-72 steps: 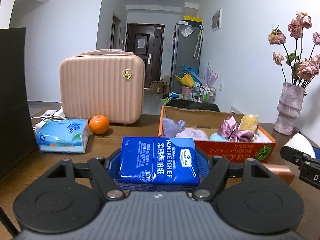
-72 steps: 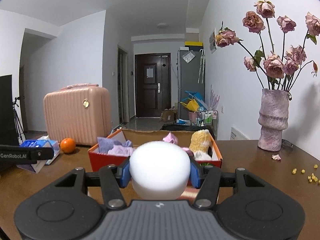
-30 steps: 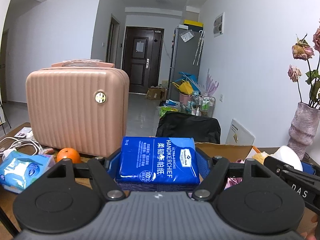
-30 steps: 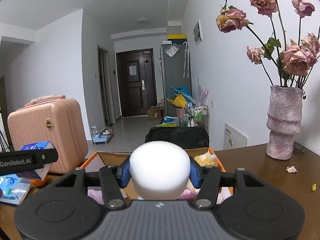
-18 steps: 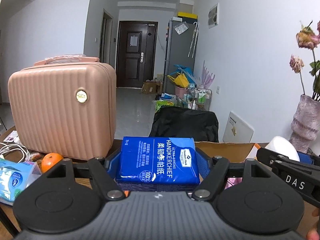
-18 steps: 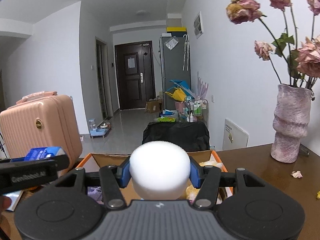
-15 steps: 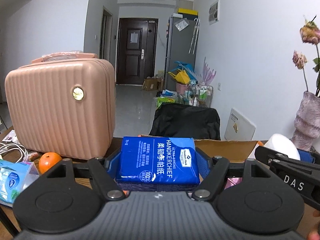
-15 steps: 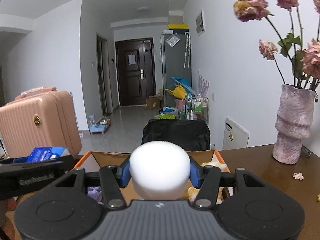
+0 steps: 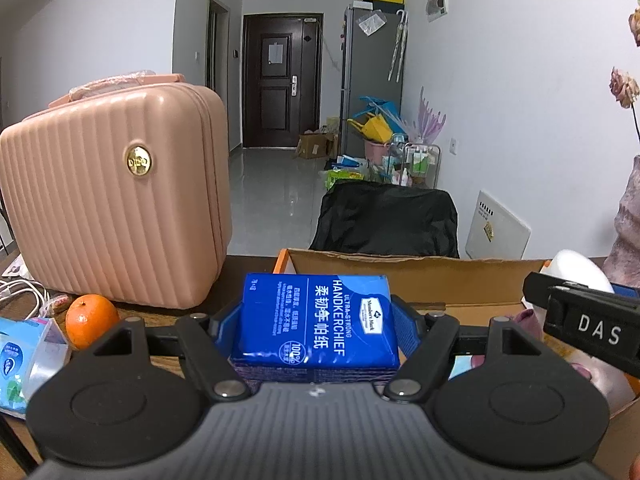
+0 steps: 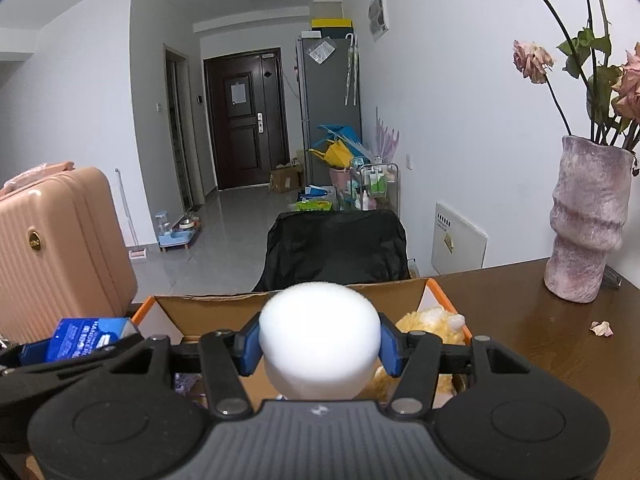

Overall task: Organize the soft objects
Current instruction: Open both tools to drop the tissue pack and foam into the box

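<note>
My left gripper (image 9: 316, 330) is shut on a blue handkerchief tissue pack (image 9: 316, 316), held over the near left part of the orange cardboard box (image 9: 400, 266). My right gripper (image 10: 319, 346) is shut on a white foam ball (image 10: 319, 336) above the same box (image 10: 208, 306). A yellow plush toy (image 10: 430, 318) lies in the box's right end. The right gripper with the ball shows at the right edge of the left wrist view (image 9: 576, 276). The left gripper with the blue pack shows at the lower left of the right wrist view (image 10: 86, 338).
A pink ribbed suitcase (image 9: 116, 200) stands on the table at the left, with an orange (image 9: 90, 320) and a light blue tissue pack (image 9: 20, 364) in front of it. A mauve vase of dried roses (image 10: 588, 220) stands at the right. A black chair back (image 10: 336, 248) is behind the box.
Both grippers moved forward and up toward the box, still holding their objects. The box now lies directly beneath them; the suitcase looms larger at the left.
</note>
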A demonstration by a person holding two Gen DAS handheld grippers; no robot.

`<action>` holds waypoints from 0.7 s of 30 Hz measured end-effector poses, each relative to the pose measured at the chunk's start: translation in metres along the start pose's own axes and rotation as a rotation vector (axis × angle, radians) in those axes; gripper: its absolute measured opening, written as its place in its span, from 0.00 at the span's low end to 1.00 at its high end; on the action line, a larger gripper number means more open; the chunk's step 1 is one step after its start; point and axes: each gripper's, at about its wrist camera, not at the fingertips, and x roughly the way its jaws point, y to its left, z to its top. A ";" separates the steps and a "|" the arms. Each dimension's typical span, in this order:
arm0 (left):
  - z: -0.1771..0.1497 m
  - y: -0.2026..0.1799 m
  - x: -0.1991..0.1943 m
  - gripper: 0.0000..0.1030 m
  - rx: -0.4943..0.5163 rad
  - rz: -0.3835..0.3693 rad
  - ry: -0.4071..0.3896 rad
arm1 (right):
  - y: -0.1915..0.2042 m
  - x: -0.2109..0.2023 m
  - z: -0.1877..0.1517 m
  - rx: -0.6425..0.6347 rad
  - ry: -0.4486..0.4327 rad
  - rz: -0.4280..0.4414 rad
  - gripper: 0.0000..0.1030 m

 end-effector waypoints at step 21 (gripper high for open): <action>0.004 0.016 0.008 1.00 -0.057 0.073 0.024 | -0.013 0.003 0.002 0.069 0.029 -0.029 0.98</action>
